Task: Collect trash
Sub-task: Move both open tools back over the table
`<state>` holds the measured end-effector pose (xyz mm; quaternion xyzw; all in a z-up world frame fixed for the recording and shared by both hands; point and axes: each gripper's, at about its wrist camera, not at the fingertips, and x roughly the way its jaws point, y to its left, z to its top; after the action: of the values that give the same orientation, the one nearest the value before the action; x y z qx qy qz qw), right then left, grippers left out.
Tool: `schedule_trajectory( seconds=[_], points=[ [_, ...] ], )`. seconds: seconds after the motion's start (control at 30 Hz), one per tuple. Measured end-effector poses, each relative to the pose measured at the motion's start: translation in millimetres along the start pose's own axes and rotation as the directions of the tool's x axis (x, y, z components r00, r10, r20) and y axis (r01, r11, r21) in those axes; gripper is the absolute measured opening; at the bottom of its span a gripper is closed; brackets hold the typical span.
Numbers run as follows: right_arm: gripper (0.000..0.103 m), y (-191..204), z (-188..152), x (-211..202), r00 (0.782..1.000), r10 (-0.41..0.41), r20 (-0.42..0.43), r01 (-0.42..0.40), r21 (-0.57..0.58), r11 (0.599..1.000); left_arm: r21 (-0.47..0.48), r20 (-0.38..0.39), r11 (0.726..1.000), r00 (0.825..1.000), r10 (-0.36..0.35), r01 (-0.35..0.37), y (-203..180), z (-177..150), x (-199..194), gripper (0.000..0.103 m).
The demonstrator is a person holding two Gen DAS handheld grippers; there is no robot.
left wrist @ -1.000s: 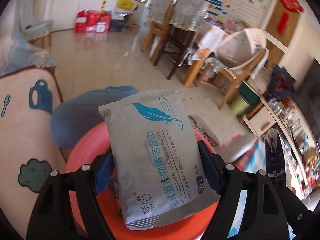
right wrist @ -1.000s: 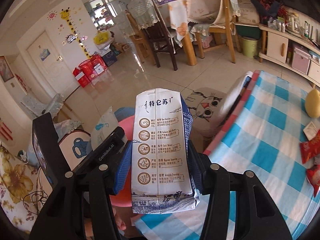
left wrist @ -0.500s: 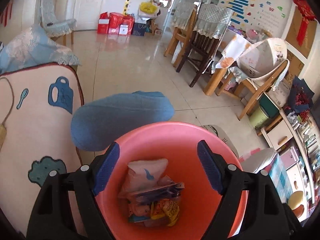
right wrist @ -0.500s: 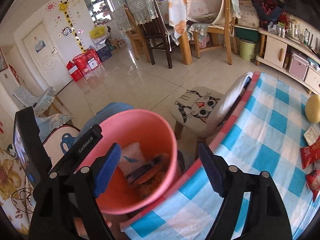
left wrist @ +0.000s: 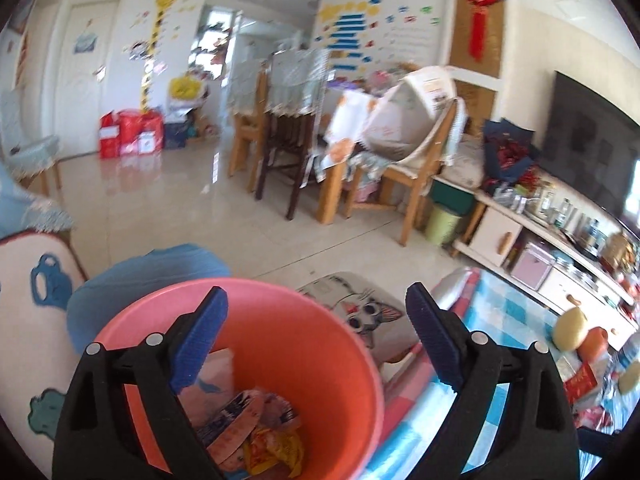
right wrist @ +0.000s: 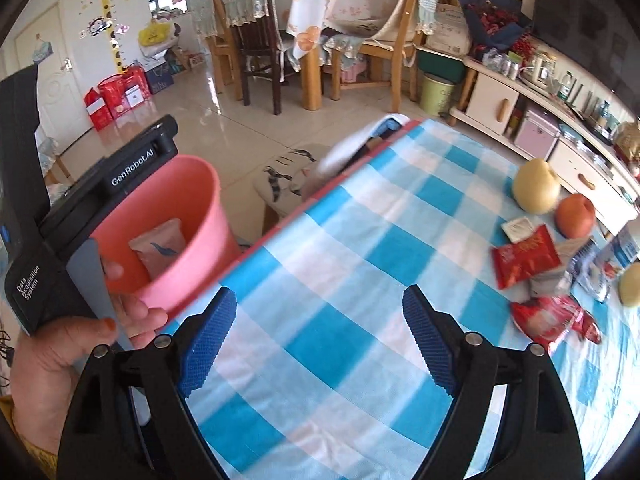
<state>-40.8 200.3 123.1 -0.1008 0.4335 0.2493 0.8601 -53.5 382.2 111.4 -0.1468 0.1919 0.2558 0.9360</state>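
Trash remaining to be collected lies on the checked surface [right wrist: 360, 264], at its far right end as the right wrist view shows it: a red snack packet [right wrist: 523, 255], a second crumpled red wrapper [right wrist: 554, 318] nearer to us, and a small white sachet [right wrist: 517, 227] beyond them. We note a yellow pear [right wrist: 536, 186] and an orange fruit [right wrist: 575, 216] just behind; we judge these are not trash.

The right hand-held gripper [right wrist: 318, 340] hangs over bare cloth with its jaws widening and nothing between them. The wrappers lie ahead of it and well off to its right. The upper red packet's long axis runs slightly tilted across the view, roughly crosswise to the line of the fingers. We judge the right side the nearer of the two, so the next reach should fall to it, with a swing rightward along the surface.

The left hand-held gripper [left wrist: 316, 340] is likewise spreading and empty, poised over the pink bin [left wrist: 360, 360]. In the right wrist view a hand [right wrist: 68, 344] holds that device beside the bin, which stands off the surface's left edge.

Bin contents, as seen from the left wrist view: a pale wipes pouch [left wrist: 212, 380] against the near wall, and a heap of orange and yellow wrappers [left wrist: 260, 432] at the bottom. We cannot identify these individually; the picture is blurred there. The bin has ample room left.
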Motion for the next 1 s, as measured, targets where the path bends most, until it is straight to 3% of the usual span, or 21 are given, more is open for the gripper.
schedule_trajectory(
  seconds=[0.23, 0.37, 0.53, 0.7, 1.0],
  points=[
    [0.093, -22, -16, -21, 0.994, -0.086, 0.064, 0.089, -0.037, 0.995, 0.138, -0.041, 0.985, 0.994, -0.098, 0.103, -42, -6, -7, 0.092],
    [0.095, -27, -25, -28, 0.982, -0.153, 0.108, 0.166, -0.115, 0.979, 0.222, -0.076, 0.973, 0.996, -0.054, 0.069, -68, -12, -9, 0.092],
    [0.098, -45, -34, -37, 0.962, -0.23, 0.148, 0.253, -0.158, 0.955, 0.277, -0.145, 0.954, 0.986, -0.076, 0.114, -89, -18, -7, 0.092],
    [0.098, -75, -40, -49, 0.944, -0.289, 0.158, 0.308, -0.114, 0.945, 0.328, -0.142, 0.93, 0.981, -0.129, 0.17, -104, -28, -15, 0.092],
    [0.098, -128, -44, -67, 0.938, -0.312, 0.15, 0.316, 0.001, 0.949, 0.367, -0.155, 0.894, 0.965, -0.212, 0.256, -138, -39, -23, 0.092]
  ],
)
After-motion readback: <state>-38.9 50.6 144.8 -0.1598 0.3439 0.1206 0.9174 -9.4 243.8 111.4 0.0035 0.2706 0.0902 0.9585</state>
